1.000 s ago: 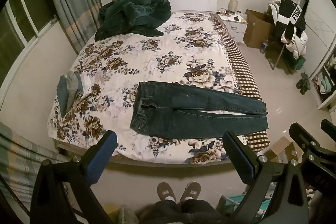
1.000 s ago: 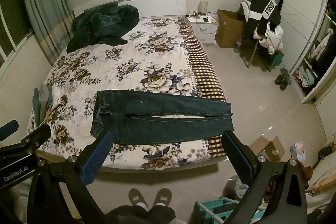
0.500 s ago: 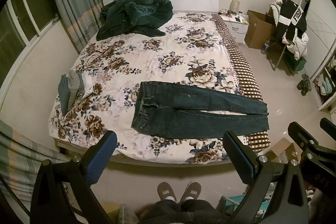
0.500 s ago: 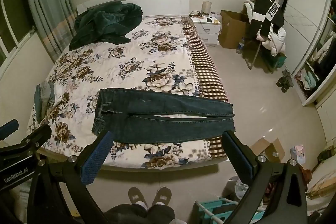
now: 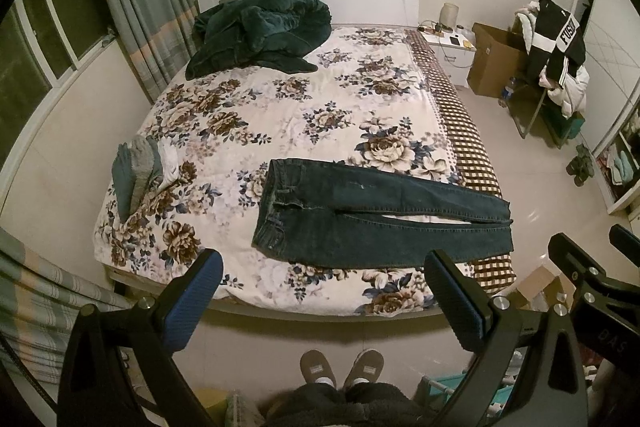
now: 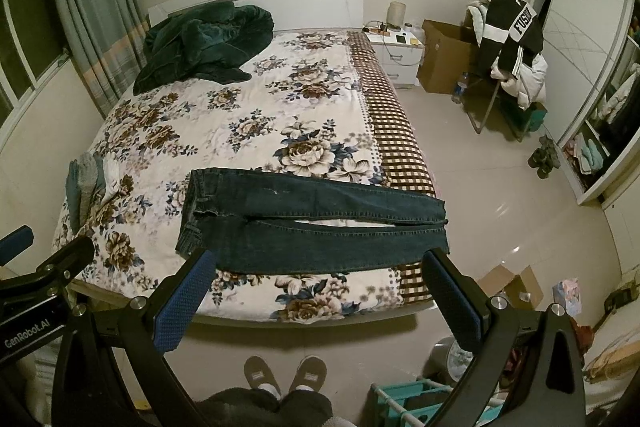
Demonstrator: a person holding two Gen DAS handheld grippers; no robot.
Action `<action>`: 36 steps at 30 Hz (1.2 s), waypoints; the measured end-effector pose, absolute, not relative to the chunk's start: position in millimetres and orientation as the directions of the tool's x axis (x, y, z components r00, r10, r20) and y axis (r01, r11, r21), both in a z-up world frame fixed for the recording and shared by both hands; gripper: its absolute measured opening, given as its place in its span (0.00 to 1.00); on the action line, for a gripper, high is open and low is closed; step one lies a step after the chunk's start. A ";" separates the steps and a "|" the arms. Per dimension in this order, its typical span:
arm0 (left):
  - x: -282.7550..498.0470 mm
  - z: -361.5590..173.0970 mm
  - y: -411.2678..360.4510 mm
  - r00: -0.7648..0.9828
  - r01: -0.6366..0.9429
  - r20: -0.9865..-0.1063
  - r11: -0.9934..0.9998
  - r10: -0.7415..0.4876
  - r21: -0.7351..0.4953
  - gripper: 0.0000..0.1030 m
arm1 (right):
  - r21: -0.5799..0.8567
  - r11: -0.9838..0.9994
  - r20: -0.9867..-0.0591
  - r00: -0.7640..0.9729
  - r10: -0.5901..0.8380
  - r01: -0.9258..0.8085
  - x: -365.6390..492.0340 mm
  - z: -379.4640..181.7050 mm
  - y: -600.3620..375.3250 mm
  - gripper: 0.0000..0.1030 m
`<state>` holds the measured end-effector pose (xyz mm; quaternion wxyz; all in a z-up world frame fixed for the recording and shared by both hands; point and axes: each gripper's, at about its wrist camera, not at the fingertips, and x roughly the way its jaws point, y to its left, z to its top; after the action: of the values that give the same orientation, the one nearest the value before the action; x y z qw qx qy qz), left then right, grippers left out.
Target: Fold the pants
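Observation:
Dark blue jeans (image 5: 372,219) lie flat near the foot of the flowered bed (image 5: 280,115), waist to the left, both legs stretched right to the bed's checked edge. They also show in the right wrist view (image 6: 312,223). My left gripper (image 5: 322,267) is open and empty, held in the air short of the bed's foot edge. My right gripper (image 6: 318,265) is open and empty too, to the right of the left one. Neither touches the jeans.
A dark green blanket (image 5: 260,35) is heaped at the headboard. Folded grey clothes (image 5: 138,171) lie at the bed's left edge. A nightstand (image 6: 398,57), a cardboard box (image 6: 444,57) and a clothes-laden chair (image 6: 508,59) stand right. The person's slippered feet (image 5: 340,369) stand at the bed's foot.
Both views have shifted slightly; the bed and jeans sit a little further right and higher in frame. The jeans have not moved. Both grippers stay open.

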<state>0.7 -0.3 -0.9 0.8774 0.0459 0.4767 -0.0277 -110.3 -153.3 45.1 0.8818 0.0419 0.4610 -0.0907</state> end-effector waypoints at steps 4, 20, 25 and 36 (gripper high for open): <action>0.7 -0.8 -0.3 0.544 0.093 -0.839 0.994 -0.006 0.054 1.00 | -0.010 0.980 -0.821 0.558 -0.120 0.196 -106.0 43.9 -146.3 1.00; 0.7 -1.1 -0.4 0.546 0.092 -0.838 0.994 -0.006 0.054 1.00 | -0.012 0.980 -0.822 0.557 -0.123 0.198 -104.5 44.5 -149.7 1.00; 0.2 -0.7 -0.2 0.547 0.091 -0.837 0.994 -0.005 0.054 1.00 | -0.011 0.980 -0.822 0.556 -0.121 0.198 -104.5 44.1 -149.2 1.00; 0.1 -0.6 -0.2 0.547 0.090 -0.837 0.995 -0.004 0.054 1.00 | -0.014 0.981 -0.823 0.555 -0.122 0.195 -104.5 44.2 -148.4 1.00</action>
<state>0.1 -0.2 -0.6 0.8784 0.0450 0.4750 -0.0269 -104.5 -148.4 44.2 0.8809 0.0393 0.4630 -0.0901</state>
